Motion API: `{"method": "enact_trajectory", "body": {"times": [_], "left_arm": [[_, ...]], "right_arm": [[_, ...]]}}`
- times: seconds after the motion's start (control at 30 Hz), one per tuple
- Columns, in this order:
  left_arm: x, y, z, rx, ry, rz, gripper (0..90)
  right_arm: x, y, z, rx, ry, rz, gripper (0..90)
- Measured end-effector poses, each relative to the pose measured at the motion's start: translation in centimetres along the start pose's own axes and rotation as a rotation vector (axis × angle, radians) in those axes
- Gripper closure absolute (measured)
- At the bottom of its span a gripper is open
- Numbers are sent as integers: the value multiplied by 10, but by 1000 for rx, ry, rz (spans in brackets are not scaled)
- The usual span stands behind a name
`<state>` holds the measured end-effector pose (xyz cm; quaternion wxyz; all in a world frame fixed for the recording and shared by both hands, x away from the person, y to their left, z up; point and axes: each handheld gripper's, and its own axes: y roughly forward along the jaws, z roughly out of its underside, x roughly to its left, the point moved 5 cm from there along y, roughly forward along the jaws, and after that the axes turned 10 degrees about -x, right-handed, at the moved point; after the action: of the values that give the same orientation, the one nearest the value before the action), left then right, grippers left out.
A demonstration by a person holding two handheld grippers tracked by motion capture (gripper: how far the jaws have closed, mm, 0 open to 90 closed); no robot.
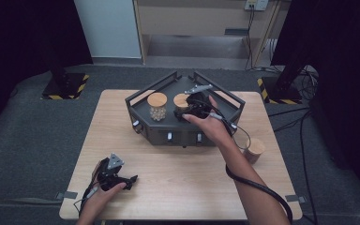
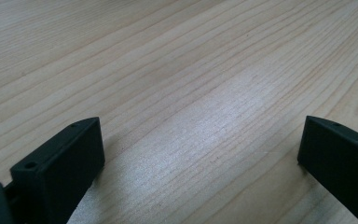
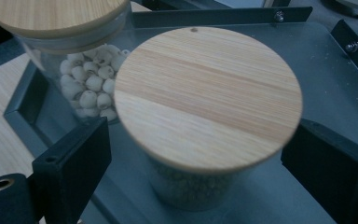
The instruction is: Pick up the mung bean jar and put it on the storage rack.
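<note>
Apparently right gripper (image 3: 196, 154) hides jar (image 3: 200, 186) base.

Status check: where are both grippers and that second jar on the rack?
Right gripper open, jaws astride the wood-lidded jar standing on the rack. Left gripper open over bare table. Bead jar close beside.

No readable text or labels anywhere

A third wooden-lidded jar (image 1: 254, 149) stands on the pale wooden counter (image 1: 168, 187) near its right edge, apart from the rack. Beyond the counter lie grey floor (image 1: 23, 140), black-and-yellow striped stand bases (image 1: 65, 86) and trailing cables (image 1: 304, 112).
</note>
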<state>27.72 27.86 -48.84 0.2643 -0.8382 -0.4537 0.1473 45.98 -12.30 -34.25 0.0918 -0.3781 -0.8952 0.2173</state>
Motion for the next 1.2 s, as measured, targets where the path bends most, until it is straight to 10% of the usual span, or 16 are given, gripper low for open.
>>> {"method": "enact_trajectory", "body": {"times": [1.2], "left_arm": [[0, 0, 0, 0, 0, 0, 0]], "right_arm": [[-17, -85, 16, -44, -10, -20, 71]]}}
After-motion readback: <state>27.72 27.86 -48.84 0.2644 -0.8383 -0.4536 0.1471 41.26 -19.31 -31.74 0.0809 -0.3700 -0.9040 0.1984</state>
